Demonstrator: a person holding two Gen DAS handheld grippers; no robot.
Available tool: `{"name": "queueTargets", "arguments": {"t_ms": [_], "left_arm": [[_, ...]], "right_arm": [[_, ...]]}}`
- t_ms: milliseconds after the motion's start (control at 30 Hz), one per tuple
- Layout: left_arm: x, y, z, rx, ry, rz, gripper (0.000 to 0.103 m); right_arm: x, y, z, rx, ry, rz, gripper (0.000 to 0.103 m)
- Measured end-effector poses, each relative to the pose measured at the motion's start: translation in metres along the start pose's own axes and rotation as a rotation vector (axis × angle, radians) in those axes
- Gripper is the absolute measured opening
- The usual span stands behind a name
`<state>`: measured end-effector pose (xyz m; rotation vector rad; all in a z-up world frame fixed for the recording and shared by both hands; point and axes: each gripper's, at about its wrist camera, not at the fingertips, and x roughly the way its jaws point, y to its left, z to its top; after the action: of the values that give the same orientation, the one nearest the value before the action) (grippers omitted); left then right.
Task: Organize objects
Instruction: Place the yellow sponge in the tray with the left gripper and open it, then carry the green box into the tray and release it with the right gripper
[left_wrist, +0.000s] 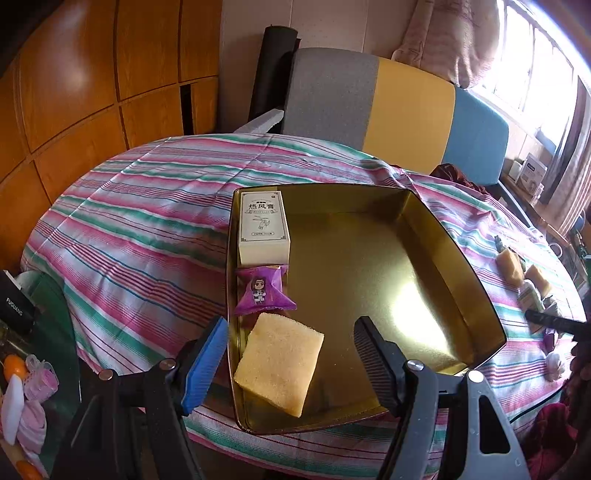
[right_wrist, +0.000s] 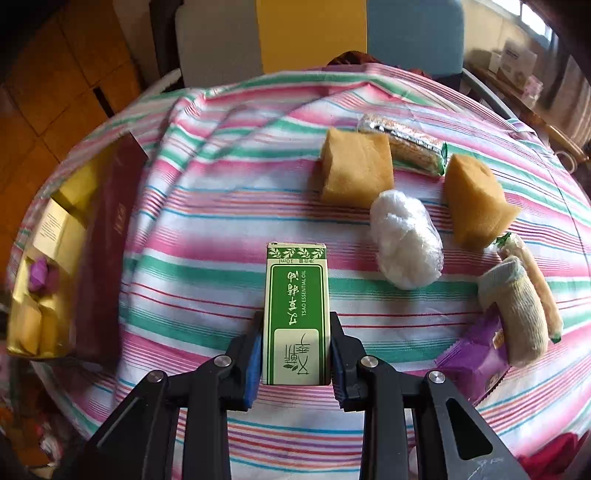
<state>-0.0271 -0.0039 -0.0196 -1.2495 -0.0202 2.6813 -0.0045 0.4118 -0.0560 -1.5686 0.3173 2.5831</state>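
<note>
My gold tin (left_wrist: 461, 258) held a white box (left_wrist: 263, 227), purple candy (left_wrist: 263, 290) and yellow sponge (left_wrist: 279, 363) down its left side. My left gripper (left_wrist: 291, 354) hung open over the sponge; my right gripper (right_wrist: 295, 354) pinched a green box (right_wrist: 295, 314).

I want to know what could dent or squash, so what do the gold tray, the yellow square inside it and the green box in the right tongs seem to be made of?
Gold tray: likely thin metal, glossy; it mirrors the window light.
Yellow square: looks like sponge or soft cake, matte and porous; I cannot tell which.
Green box: printed cardboard with crisp folded edges, clamped by the right tongs.
</note>
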Motion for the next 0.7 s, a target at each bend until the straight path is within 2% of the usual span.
{"name": "queueTargets", "arguments": {"t_ms": [167, 333, 500, 700], "left_arm": [[-0.001, 0.006, 0.001, -0.022, -0.009, -0.002, 0.072], [-0.008, 0.03, 0.006, -0.088, -0.033, 0.024, 0.072], [-0.009, 0.057, 0.006, -0.158, -0.035, 0.062, 0.072], [-0.008, 0.068, 0.002, -0.182, -0.03, 0.061, 0.072]], "right_arm": [[-0.04, 0.034, 0.016, -0.011, -0.101, 0.064, 0.031], [-0.067, 0.103, 0.029, -0.12, -0.163, 0.172, 0.031], [-0.057, 0.177, 0.026, -0.239, -0.123, 0.281, 0.031], [-0.011, 0.25, 0.011, -0.337, -0.007, 0.305, 0.031]]}}
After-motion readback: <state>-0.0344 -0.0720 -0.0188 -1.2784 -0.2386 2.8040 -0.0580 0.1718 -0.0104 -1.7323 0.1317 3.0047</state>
